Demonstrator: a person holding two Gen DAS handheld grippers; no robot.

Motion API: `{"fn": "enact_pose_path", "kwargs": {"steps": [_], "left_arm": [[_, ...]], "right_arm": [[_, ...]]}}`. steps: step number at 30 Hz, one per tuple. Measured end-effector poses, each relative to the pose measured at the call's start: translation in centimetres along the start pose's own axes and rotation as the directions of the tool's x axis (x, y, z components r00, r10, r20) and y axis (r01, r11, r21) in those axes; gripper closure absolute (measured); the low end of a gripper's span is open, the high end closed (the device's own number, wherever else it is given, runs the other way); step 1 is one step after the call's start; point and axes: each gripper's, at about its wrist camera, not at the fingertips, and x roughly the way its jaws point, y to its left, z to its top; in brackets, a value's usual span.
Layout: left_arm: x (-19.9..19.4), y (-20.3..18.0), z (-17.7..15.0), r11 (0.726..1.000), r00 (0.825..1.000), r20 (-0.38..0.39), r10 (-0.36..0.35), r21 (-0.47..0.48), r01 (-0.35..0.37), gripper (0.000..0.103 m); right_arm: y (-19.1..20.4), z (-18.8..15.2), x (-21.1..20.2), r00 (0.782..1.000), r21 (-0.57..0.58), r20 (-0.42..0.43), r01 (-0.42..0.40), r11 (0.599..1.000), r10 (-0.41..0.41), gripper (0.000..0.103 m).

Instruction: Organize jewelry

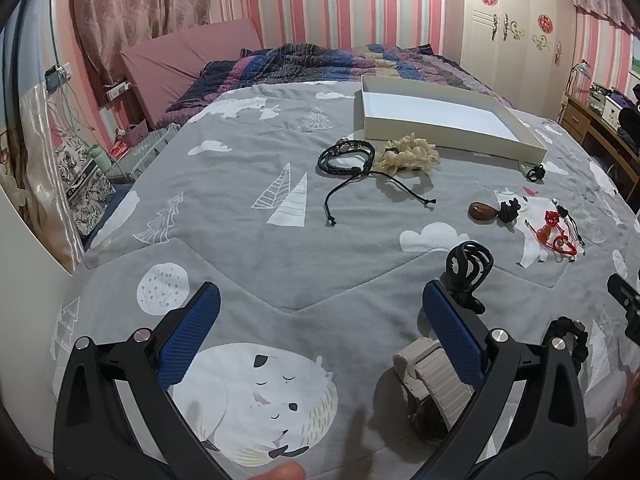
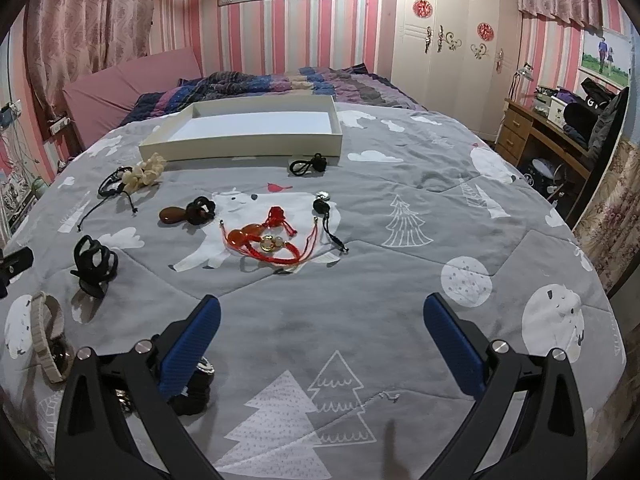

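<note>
A shallow white box [image 1: 448, 128] [image 2: 240, 136] lies empty on the grey bedspread. Jewelry is scattered in front of it: a black braided bracelet [image 1: 346, 157] [image 2: 112, 184], a cream scrunchie [image 1: 408, 155] [image 2: 144, 174], a brown stone pendant [image 1: 483, 211] [image 2: 173, 214], red cord bracelets [image 1: 556, 236] [image 2: 264, 240], a black hair claw [image 1: 468, 272] [image 2: 94, 264] and a beige watch band [image 1: 432, 376] [image 2: 46, 336]. My left gripper [image 1: 320, 320] is open over bare quilt; the watch band lies under its right finger. My right gripper [image 2: 320, 324] is open, with a dark bracelet [image 2: 196, 388] beneath its left finger.
A small black knotted cord [image 2: 308, 166] [image 1: 535, 172] lies by the box's front. A folded striped quilt [image 2: 280, 80] sits behind the box. A wardrobe [image 2: 452, 40] and a wooden desk [image 2: 552, 128] stand to the right, curtains and cables to the left.
</note>
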Motion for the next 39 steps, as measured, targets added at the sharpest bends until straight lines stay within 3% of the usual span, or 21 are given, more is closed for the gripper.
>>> {"fn": "enact_pose_path", "kwargs": {"steps": [8,14,19,33,39], "left_arm": [[-0.6,0.2,0.3,0.998,0.998,0.025,-0.061,-0.003,0.062,0.003],[-0.7,0.2,0.4,0.999,0.998,0.038,-0.045,0.001,0.045,0.003],[-1.2,0.1,0.6,1.000,0.998,0.068,-0.010,0.025,0.008,0.003],[0.2,0.1,0.9,0.999,1.000,-0.012,-0.029,0.041,0.029,0.003],[0.2,0.3,1.4,0.999,0.999,-0.004,-0.040,0.032,0.040,0.003]], "right_arm": [[0.2,0.4,0.1,1.000,0.002,-0.015,0.010,1.000,-0.010,0.002],[0.2,0.4,0.3,0.999,0.011,-0.031,-0.016,1.000,0.016,0.002],[0.5,0.4,-0.2,0.999,0.005,-0.012,0.042,0.999,-0.042,0.002],[0.1,0.5,0.5,0.999,0.020,-0.049,0.024,1.000,-0.023,0.002],[0.3,0.6,0.7,0.998,0.011,-0.061,0.010,1.000,-0.009,0.002]]}}
